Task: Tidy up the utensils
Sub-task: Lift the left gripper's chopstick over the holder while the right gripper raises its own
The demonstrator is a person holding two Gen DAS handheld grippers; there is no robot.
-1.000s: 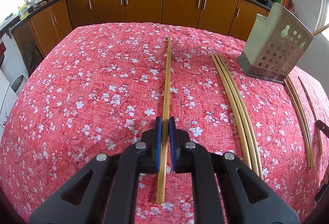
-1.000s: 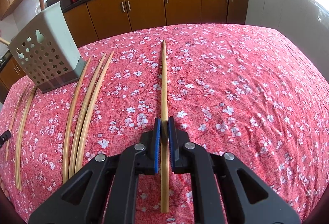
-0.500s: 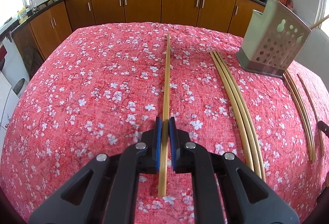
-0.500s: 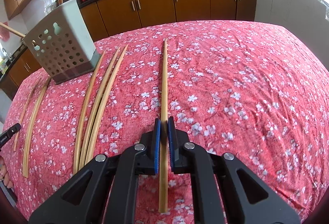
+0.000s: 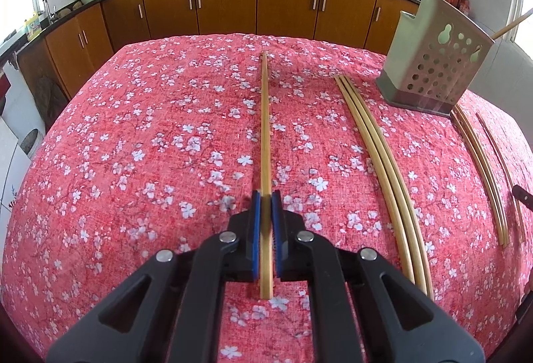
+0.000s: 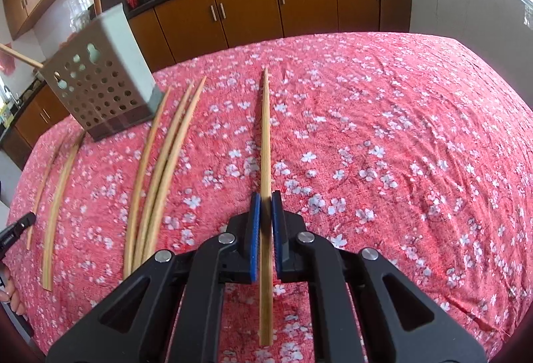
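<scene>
Since a second ago the holder sits lower and nearer the chopstick in our right view; the left view is almost unchanged.

Left wrist: our left gripper [image 5: 265,196] is clamped on a chopstick [image 5: 265,129], blue pads pressed to both its sides, the stick running straight ahead over the red flowered cloth [image 5: 150,146]. To its right three chopsticks [image 5: 376,146] lie side by side on the cloth. Beyond them stands the perforated holder [image 5: 436,69], tilted in this lens, with sticks poking out of its top. More chopsticks [image 5: 483,163] lie right of it.

Right wrist: our right gripper [image 6: 265,196] is closed on a second chopstick [image 6: 265,129], pads tight against it. Left of it the three chopsticks [image 6: 160,169] lie fanned, then the holder [image 6: 100,86] near their far tips, and further chopsticks [image 6: 56,193] at the cloth's left edge. Brown cabinets [image 6: 246,9] run behind.
</scene>
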